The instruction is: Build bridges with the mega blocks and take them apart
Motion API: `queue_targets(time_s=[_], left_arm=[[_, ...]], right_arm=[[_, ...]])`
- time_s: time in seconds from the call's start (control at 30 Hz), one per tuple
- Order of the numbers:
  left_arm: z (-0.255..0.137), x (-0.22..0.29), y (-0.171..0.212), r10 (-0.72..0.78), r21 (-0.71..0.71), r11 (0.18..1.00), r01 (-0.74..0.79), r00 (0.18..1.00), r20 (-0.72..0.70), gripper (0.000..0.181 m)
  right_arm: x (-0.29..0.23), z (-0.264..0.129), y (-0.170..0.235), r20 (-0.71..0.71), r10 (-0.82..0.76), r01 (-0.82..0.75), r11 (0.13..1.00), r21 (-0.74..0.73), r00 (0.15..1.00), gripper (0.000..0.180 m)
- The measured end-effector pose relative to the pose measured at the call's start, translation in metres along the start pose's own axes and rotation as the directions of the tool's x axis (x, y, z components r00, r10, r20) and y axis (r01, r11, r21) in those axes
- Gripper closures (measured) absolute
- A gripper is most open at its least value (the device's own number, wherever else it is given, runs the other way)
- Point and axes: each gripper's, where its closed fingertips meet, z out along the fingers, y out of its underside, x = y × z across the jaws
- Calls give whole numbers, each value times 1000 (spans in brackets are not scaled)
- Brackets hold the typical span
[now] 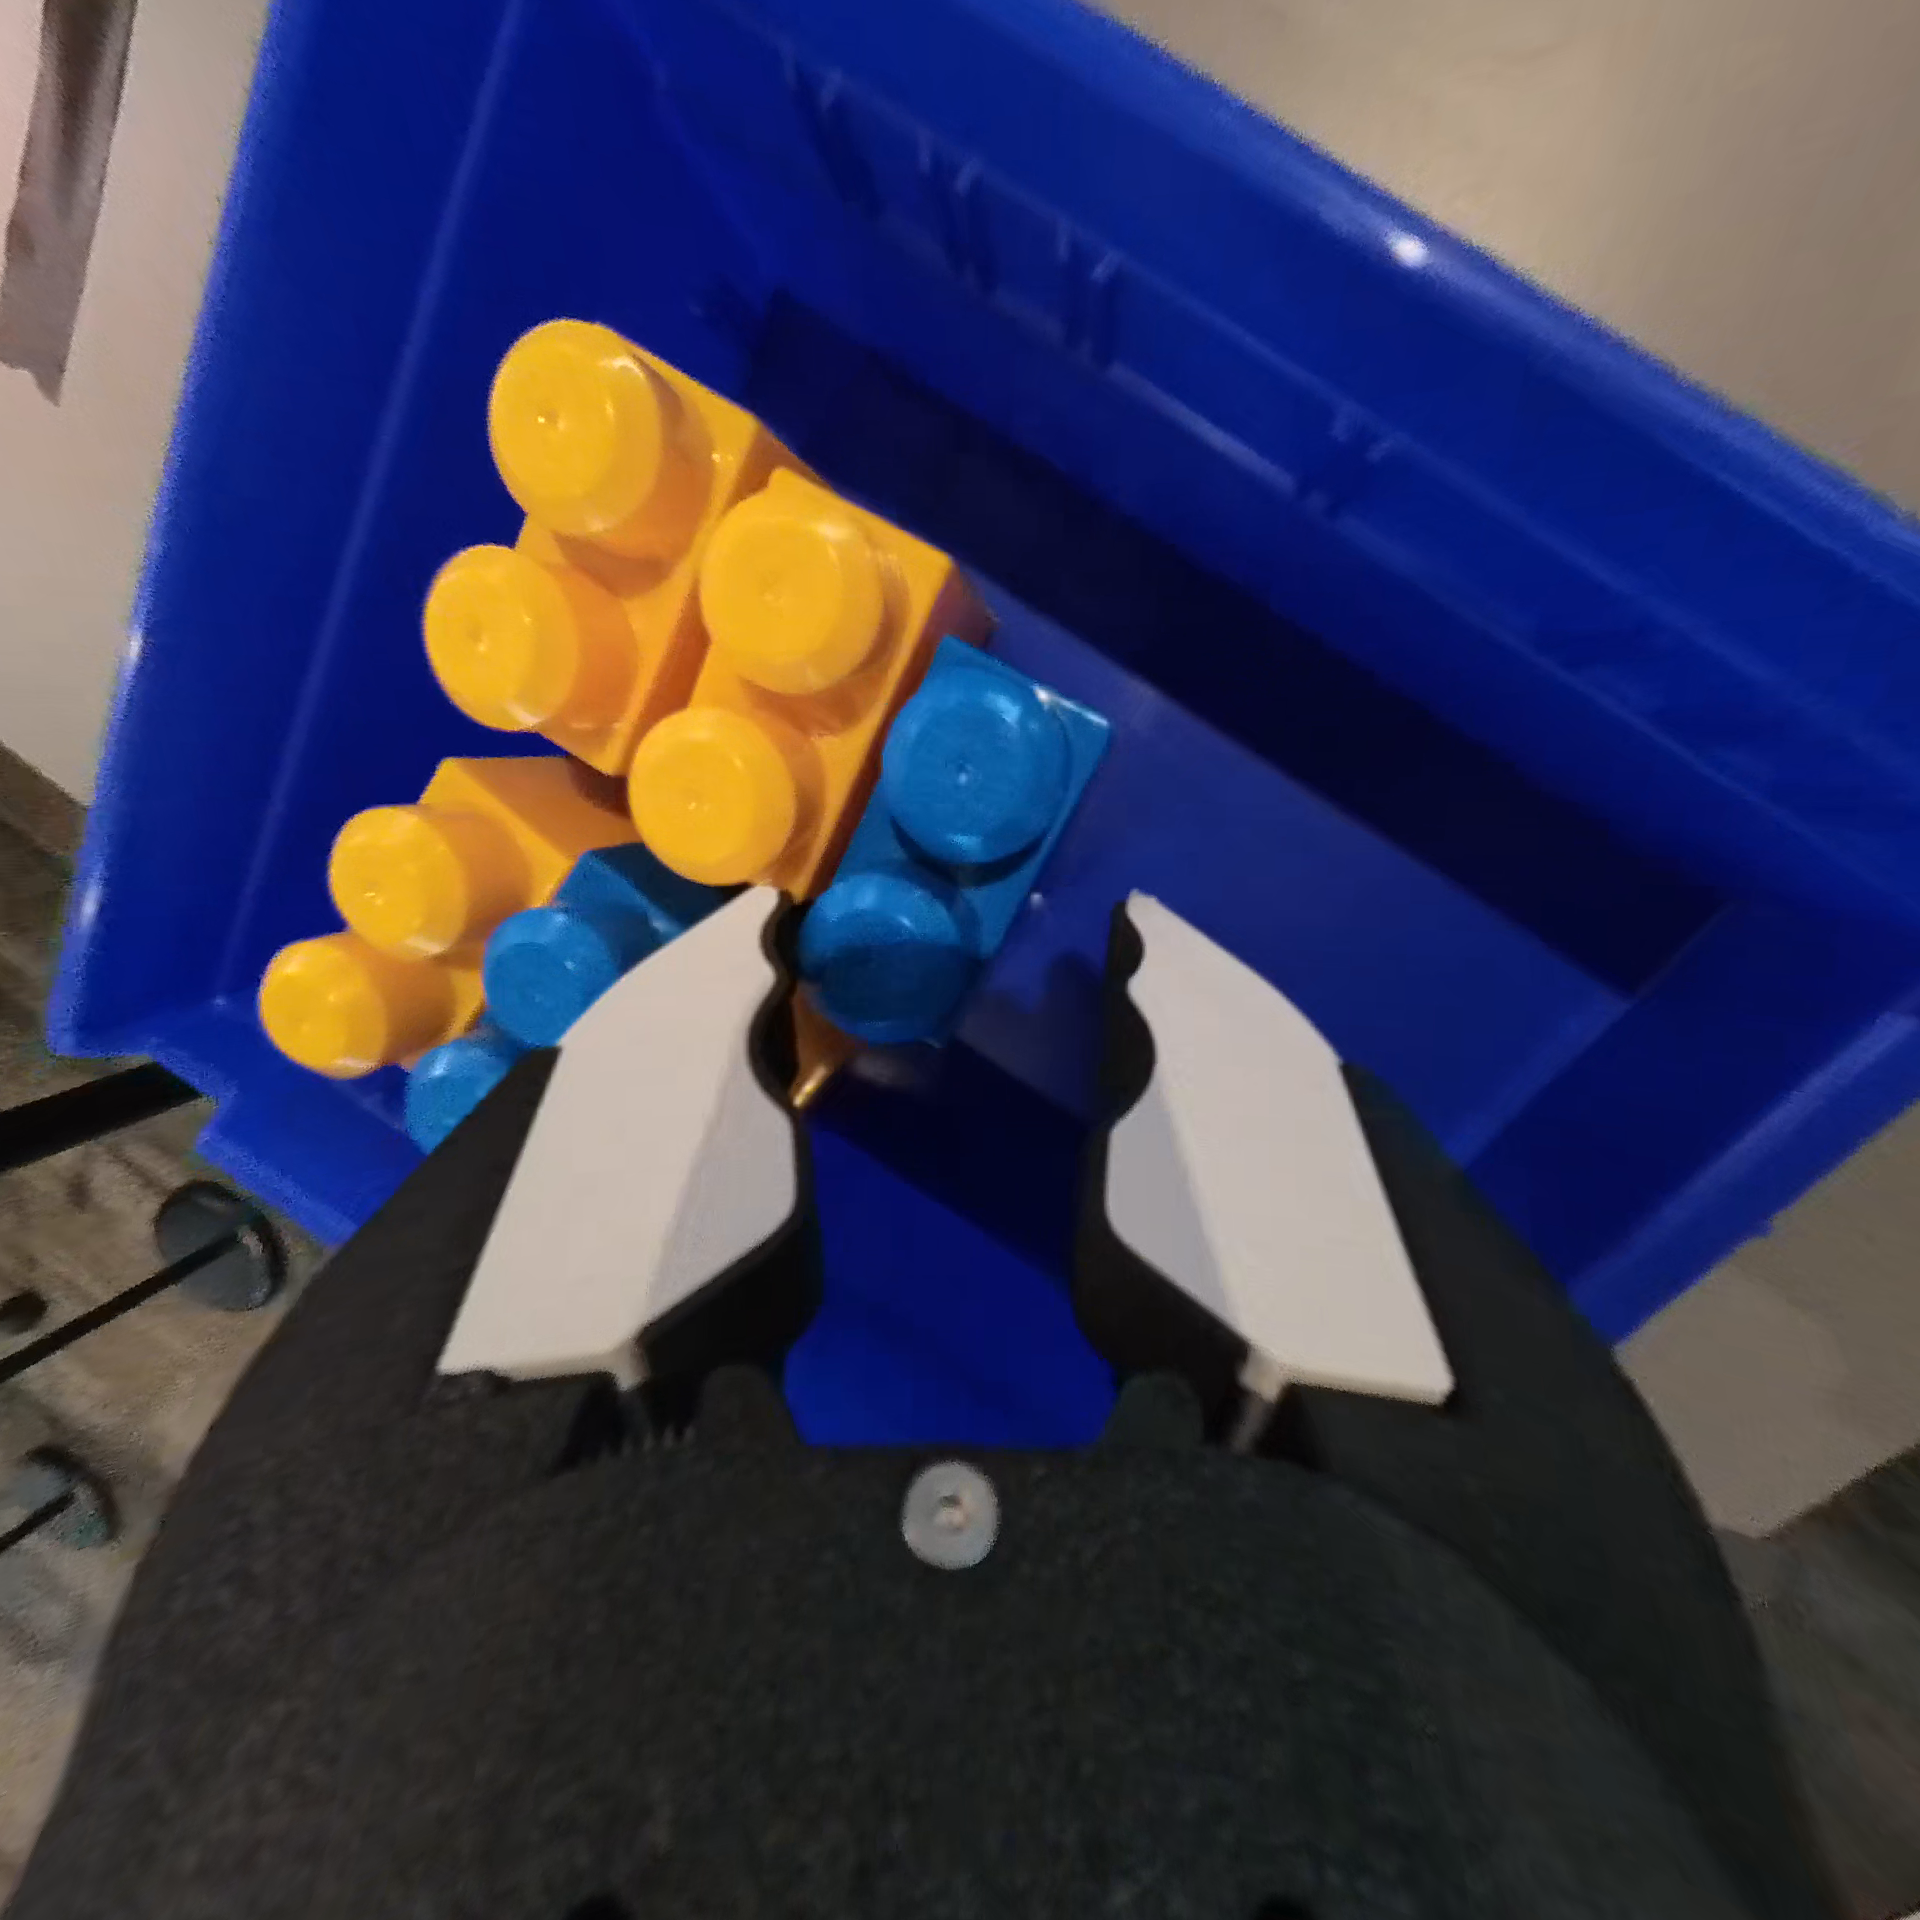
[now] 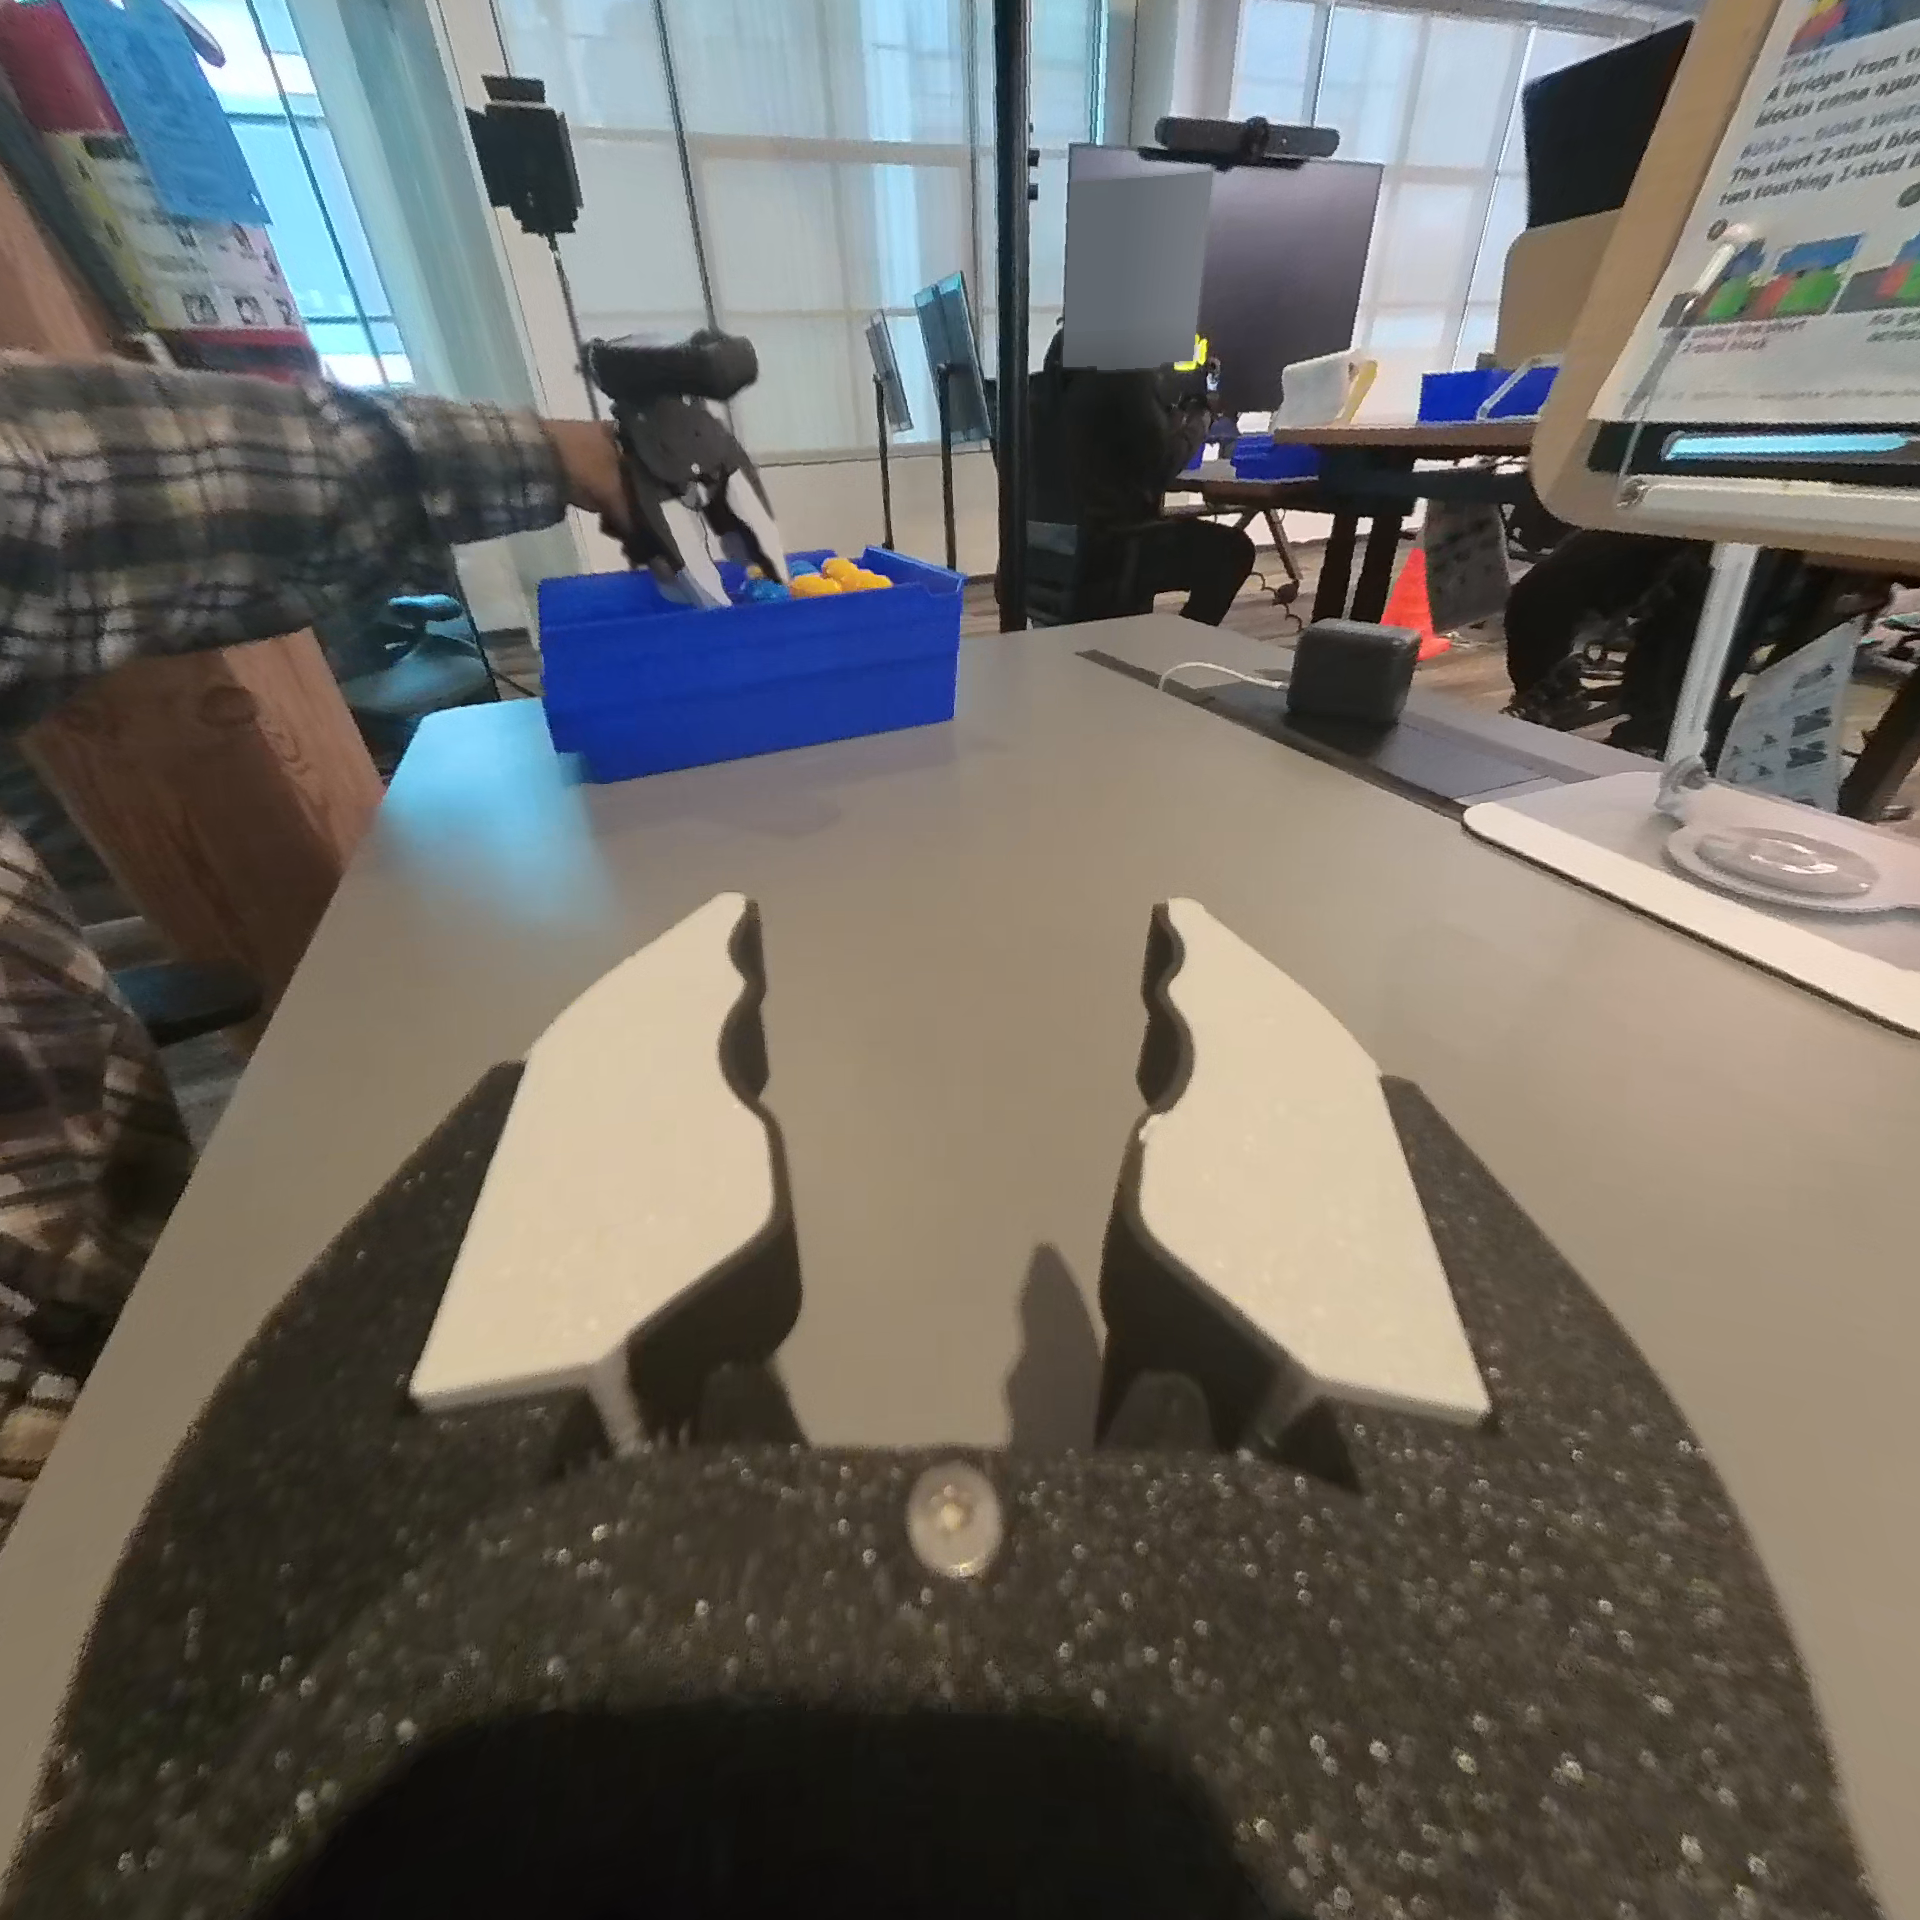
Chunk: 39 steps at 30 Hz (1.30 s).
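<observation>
Blocks (image 1: 727,665), yellow and blue, fill the blue bin (image 1: 1351,520) where my left gripper (image 1: 940,935) hangs with jaws apart; I should straddle 1 block squarely, while my right gripper (image 2: 951,925) waits spread over the bare table (image 2: 935,831).

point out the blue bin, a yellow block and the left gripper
blue bin (image 2: 748,665): right wrist view, front wall
yellow block (image 1: 623,540): left wrist view, studded top
left gripper (image 1: 945,914): left wrist view, midway between its fingertips
</observation>
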Motion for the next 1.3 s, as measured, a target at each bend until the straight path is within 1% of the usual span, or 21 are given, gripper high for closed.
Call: queue_targets(time_s=[0.13, 0.2, 0.27, 0.33, 0.5, 0.6, 0.7, 0.77, 0.83, 0.93, 1.0, 1.07, 1.13, 1.23, 1.3], left_arm=[[0, 13, -5, -79, 57, 995, 81, 996, -37, 125], [3, 15, -6, -107, 72, 991, 109, 994, -40, 123], [7, 14, -5, -104, 85, 991, 107, 994, -32, 122], [13, 12, 0, -84, 62, 994, 85, 996, -12, 125], [21, 5, 2, -70, 42, 997, 69, 997, 19, 134], [20, 5, -2, -175, 49, 983, 175, 985, -6, 138], [-3, 5, -18, -298, 133, 944, 303, 953, -56, 141], [-32, 5, -38, -348, 226, 906, 357, 934, -82, 141], [-62, 11, -61, -370, 284, 878, 385, 923, -108, 141], [-99, 36, -110, -319, 346, 872, 346, 938, -136, 141], [-113, 63, -151, -258, 376, 873, 310, 949, -182, 142], [-114, 95, -191, -179, 379, 888, 260, 956, -234, 142], [-102, 129, -229, -97, 371, 906, 205, 952, -290, 142], [-78, 178, -283, 31, 392, 910, 134, 922, -386, 142], [-63, 206, -310, 108, 414, 906, 91, 894, -434, 142]], right_arm=[[-1, -2, -5, 17, 33, -33, 999, 31, 999, 111], [-2, -1, -5, 23, 39, -40, 999, 33, 999, 112], [-2, -1, -4, 24, 35, -36, 999, 31, 999, 113], [-2, -1, -5, 24, 34, -35, 999, 34, 999, 113], [1, -4, -8, 17, 46, -47, 997, 53, 999, 115], [1, -5, -8, 25, 62, -64, 996, 60, 998, 118], [-1, -4, -6, 36, 72, -73, 996, 47, 997, 117], [-2, -2, -4, 39, 68, -69, 997, 35, 997, 117], [-3, 1, 0, 35, 53, -53, 999, 5, 998, 116], [-4, 6, 7, 30, 18, -17, 999, -42, 999, 115], [-3, 12, 2, 41, 44, -42, 998, -45, 998, 113], [-4, 21, -18, 78, 74, -73, 997, -18, 994, 113], [-6, 32, -43, 130, 60, -60, 998, -9, 990, 114], [-8, 56, -66, 210, 12, 3, 997, -74, 978, 115], [-14, 69, -73, 288, 17, 25, 990, -141, 957, 117]])
